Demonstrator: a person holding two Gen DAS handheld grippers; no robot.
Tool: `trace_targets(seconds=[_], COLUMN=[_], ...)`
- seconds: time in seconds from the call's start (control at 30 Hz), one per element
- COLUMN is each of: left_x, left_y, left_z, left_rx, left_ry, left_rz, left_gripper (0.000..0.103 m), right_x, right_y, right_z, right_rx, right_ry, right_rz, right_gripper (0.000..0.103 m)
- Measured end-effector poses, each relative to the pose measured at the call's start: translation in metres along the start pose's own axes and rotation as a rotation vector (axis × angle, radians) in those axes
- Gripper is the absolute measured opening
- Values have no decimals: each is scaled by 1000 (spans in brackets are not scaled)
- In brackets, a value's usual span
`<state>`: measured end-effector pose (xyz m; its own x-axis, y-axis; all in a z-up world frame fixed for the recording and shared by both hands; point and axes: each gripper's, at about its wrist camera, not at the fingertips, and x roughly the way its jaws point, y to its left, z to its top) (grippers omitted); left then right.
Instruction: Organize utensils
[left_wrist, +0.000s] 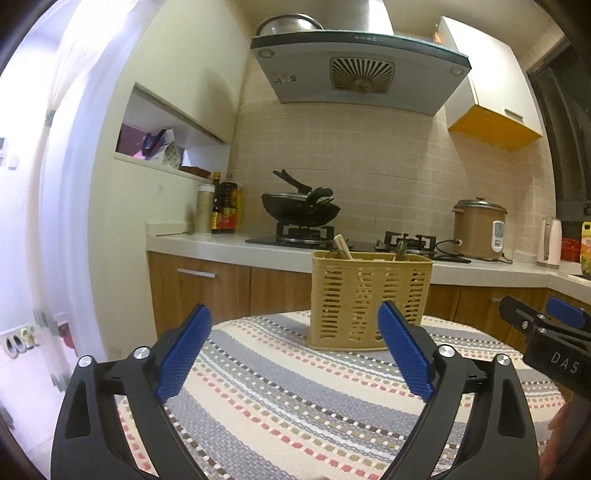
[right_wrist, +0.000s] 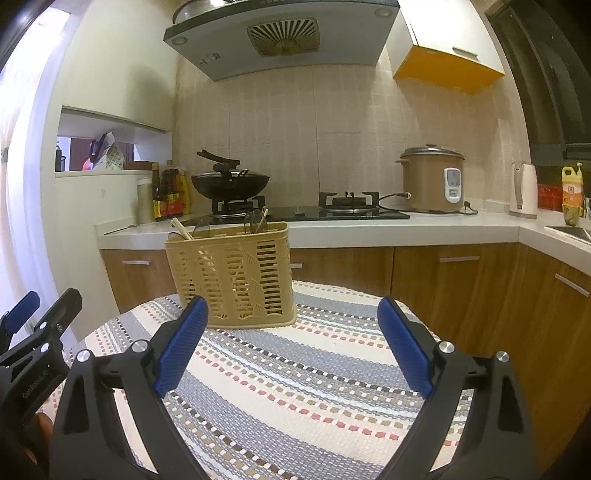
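Utensils (right_wrist: 184, 229) are the concern, though neither tool holds one: the left gripper (left_wrist: 295, 354) has its blue pads spread wide over the striped cloth (left_wrist: 295, 398) with nothing between them, and the right gripper (right_wrist: 291, 347) stands just as wide apart and empty. Beyond the pads sits the basket (right_wrist: 232, 273), upright on the cloth near its far edge, with chopstick ends and a few handles poking above its rim. No loose utensil shows on the cloth, so the job looks near its end or not begun. The risk is the basket itself: it looks light and tall, and a wide jaw nudging its wall could tip it or slide it off the far edge. Both grippers also sit close side by side and could knock together.
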<state>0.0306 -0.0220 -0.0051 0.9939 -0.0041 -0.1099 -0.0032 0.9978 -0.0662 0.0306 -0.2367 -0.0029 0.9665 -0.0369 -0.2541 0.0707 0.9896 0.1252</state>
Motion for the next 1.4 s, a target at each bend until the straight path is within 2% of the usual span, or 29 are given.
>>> trace_targets(seconds=[0.1, 0.4, 1.4], left_x=[4, 10, 10], left_y=[-1, -5, -8], left_z=[0, -2, -2], left_rx=[11, 36, 44], left_ry=[20, 49, 59], left_rz=[30, 43, 22], left_gripper=[94, 94, 95], right_x=[1, -2, 2], right_y=[1, 2, 4], right_z=[0, -2, -4], right_rx=[-3, 1, 1], right_ry=[2, -8, 13], right_rz=[-3, 5, 22], right_gripper=[88, 92, 94])
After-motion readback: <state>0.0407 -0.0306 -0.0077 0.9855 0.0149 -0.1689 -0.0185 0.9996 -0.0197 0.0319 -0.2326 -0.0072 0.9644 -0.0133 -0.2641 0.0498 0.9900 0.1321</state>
